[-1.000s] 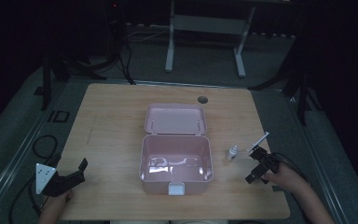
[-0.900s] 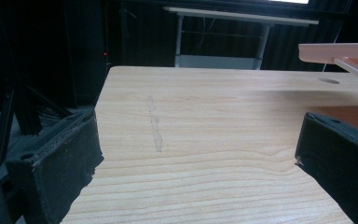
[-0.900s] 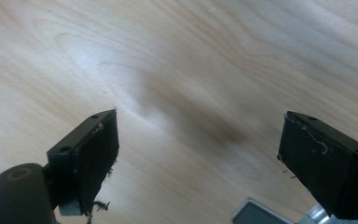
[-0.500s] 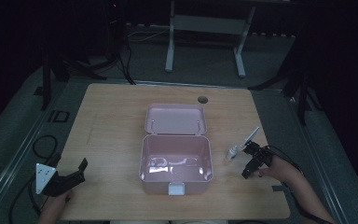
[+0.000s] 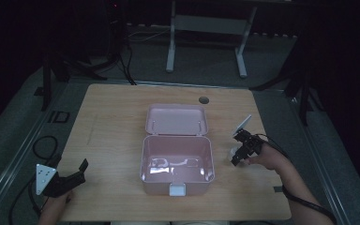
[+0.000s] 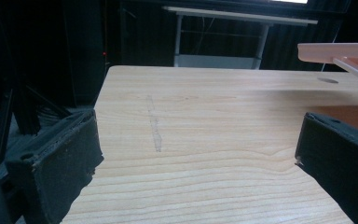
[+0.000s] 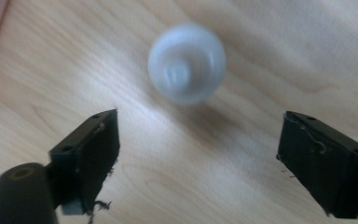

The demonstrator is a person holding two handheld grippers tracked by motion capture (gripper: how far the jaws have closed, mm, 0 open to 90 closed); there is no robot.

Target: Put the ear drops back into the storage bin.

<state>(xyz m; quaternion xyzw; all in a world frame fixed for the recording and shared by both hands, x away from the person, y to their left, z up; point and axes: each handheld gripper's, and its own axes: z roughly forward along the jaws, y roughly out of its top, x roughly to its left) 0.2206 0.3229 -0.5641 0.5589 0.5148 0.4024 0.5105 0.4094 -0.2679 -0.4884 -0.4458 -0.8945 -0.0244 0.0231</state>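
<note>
The right gripper [image 7: 198, 154] is being held open directly above a small white object [image 7: 187, 63] lying near the table's [image 5: 112, 117] right edge

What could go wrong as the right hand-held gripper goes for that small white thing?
1. The white object looks round and lies ahead of the open jaws of the right hand-held gripper; a clipped edge could roll it.
2. It sits close to the pink box, so a jaw might bump the wall.
</note>
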